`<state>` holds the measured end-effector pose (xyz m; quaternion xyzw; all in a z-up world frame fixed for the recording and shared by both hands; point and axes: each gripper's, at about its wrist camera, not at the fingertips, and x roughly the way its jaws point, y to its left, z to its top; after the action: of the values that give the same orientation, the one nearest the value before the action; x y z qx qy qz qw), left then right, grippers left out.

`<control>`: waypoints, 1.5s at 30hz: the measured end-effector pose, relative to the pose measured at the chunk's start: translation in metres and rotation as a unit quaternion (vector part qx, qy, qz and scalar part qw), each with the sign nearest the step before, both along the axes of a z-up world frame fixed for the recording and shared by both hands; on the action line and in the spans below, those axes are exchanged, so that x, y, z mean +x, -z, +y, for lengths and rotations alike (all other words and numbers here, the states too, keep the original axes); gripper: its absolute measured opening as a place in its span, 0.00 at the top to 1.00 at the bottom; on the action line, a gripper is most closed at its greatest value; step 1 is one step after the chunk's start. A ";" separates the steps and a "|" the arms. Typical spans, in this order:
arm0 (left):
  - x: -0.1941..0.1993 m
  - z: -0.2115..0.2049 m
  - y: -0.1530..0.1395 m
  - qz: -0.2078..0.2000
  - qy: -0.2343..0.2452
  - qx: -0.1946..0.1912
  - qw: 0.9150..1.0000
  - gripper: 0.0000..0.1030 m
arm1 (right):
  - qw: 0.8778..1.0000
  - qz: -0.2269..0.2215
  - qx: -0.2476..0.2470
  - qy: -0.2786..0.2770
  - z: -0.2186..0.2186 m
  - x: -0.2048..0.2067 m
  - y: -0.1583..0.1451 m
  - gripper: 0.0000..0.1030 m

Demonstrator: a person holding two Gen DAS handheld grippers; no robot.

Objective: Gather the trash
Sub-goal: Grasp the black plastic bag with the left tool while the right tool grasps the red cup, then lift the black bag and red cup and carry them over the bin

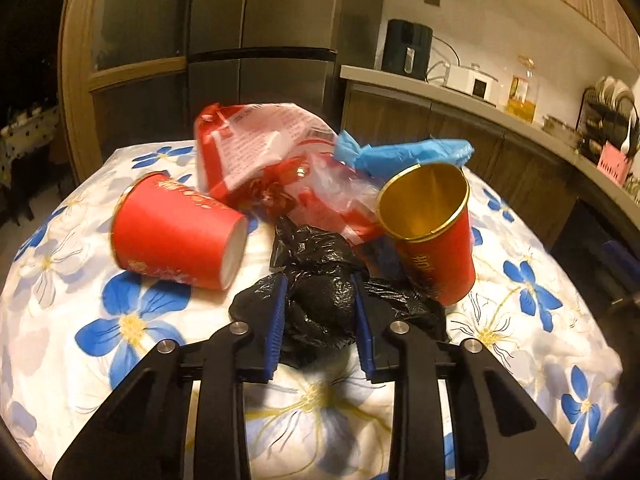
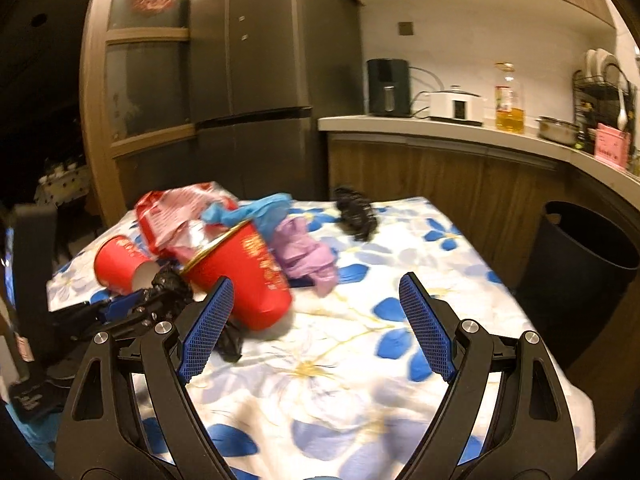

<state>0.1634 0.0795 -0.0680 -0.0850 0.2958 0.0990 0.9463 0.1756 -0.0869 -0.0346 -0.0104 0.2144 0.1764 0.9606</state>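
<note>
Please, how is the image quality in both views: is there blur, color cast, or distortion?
Left wrist view: warm yellow cast, fisheye bending of the counter, motion blur on the lying red cup; the left tongs closed on the black bag look sharp. Right wrist view: same cast, the trash pile smeared by blur, the open right tongs sharp.

Floral-cloth table (image 2: pixel 360 360), 2 red cups (image 1: pixel 180 232) (image 1: pixel 436 236), plastic bags (image 1: pixel 316 184), black bag (image 1: pixel 320 304)

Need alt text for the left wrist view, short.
The left hand-held gripper is shut on a crumpled black plastic bag on a blue-flowered tablecloth. Behind lie two red paper cups, red-and-clear wrappers and a blue bag.
</note>
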 end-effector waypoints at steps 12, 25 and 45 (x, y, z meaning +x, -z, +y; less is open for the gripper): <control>-0.047 0.035 -0.015 -0.033 -0.043 -0.020 0.998 0.72 | 0.997 -0.008 -0.060 -0.043 0.079 0.012 0.024 0.19; -0.048 0.038 -0.010 -0.024 -0.023 -0.031 0.999 0.72 | 0.996 -0.009 -0.082 -0.022 0.102 0.038 0.028 0.40; -0.045 0.010 -0.018 -0.029 0.006 -0.022 0.999 0.72 | 1.000 -0.010 -0.016 -0.016 0.042 0.016 0.010 0.65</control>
<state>0.1180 0.0891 -0.0502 -0.1067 0.2711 0.0847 0.9529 0.1917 -0.0453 -0.0448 -0.0308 0.2069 0.1885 0.9595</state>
